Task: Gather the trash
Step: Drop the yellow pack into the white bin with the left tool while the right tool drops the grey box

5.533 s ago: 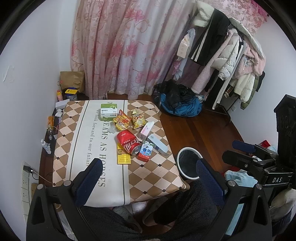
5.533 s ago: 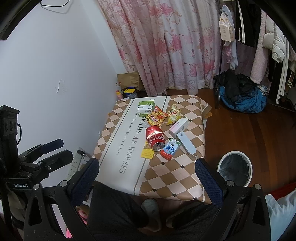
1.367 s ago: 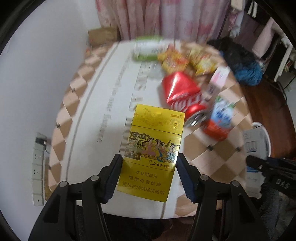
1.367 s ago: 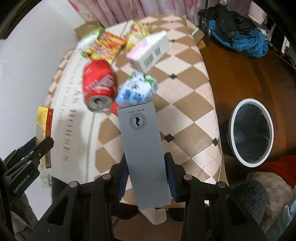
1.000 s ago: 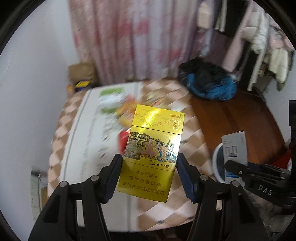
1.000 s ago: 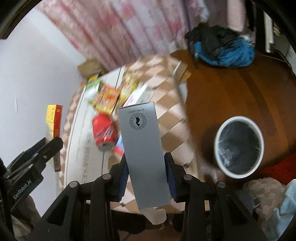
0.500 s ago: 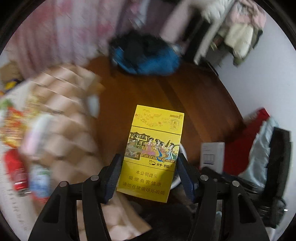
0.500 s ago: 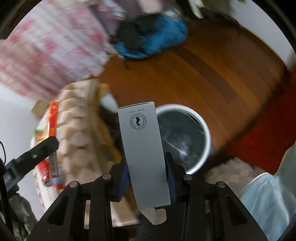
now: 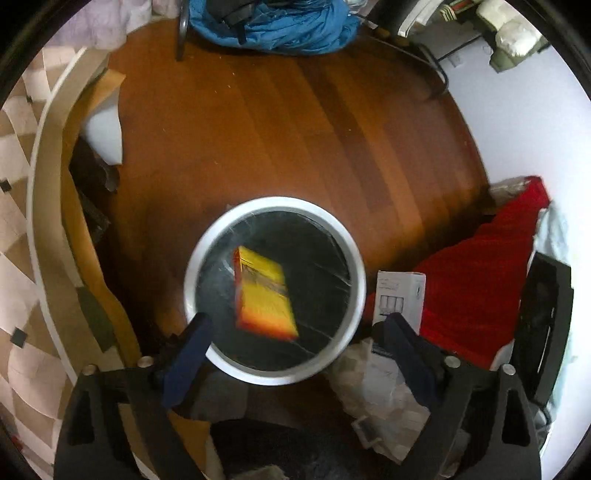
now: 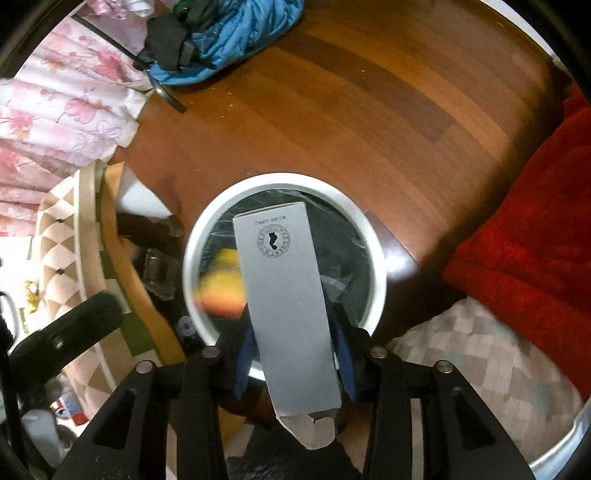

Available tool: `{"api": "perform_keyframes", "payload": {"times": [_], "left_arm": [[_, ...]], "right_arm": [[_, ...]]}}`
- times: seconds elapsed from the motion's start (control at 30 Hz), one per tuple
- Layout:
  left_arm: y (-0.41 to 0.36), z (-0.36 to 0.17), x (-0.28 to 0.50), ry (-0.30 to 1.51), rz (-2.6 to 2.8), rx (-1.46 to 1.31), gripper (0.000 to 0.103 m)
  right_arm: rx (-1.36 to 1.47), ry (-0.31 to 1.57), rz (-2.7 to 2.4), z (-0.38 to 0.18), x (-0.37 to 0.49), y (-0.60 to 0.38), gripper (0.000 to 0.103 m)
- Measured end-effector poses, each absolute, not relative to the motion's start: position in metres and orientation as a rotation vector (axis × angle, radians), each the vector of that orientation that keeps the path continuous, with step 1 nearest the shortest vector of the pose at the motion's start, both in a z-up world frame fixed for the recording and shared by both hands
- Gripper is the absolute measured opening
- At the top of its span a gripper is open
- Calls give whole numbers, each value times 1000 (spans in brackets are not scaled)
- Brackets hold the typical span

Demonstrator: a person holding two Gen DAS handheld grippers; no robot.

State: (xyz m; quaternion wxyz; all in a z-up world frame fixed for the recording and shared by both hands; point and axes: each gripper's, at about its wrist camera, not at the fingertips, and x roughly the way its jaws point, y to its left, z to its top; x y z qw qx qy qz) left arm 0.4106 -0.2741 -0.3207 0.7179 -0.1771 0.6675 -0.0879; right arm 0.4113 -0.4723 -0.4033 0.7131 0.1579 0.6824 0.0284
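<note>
A white-rimmed bin (image 9: pixel 221 236) with a black liner stands on the wooden floor, right below both grippers. A yellow cigarette pack (image 9: pixel 264 295) is in the air inside the bin's mouth, blurred, and shows as a yellow blur (image 10: pixel 221 284) in the right wrist view. My left gripper (image 9: pixel 295 347) is open over the bin's near rim with nothing between its fingers. My right gripper (image 10: pixel 293 339) is shut on a tall grey carton (image 10: pixel 288 291), held upright over the bin (image 10: pixel 280 178). The same carton (image 9: pixel 399 299) appears just right of the bin in the left wrist view.
The table with its checked cloth (image 9: pixel 22 258) lies left of the bin. A red blanket (image 10: pixel 524 240) is heaped to the right, and a blue bundle of clothes (image 9: pixel 273 26) lies at the far side of the floor. Pink floral curtains (image 10: pixel 55 110) hang at the upper left.
Both grippers swung from the table to above the bin. My left gripper opened and the yellow pack dropped out toward the bin. The right still holds the grey carton.
</note>
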Motion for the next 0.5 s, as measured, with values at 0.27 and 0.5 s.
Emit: {"api": "perform_keyframes", "payload": {"times": [0.27,0.5], "left_arm": [[-269,-301,386,1366,-39,-129,95],[-262,-277,358,1325,16,-54,95]], "right_arm": [[268,1559,-1,-403,394,-473,98],[115,1530,-42,-368,367,-456,98]]}}
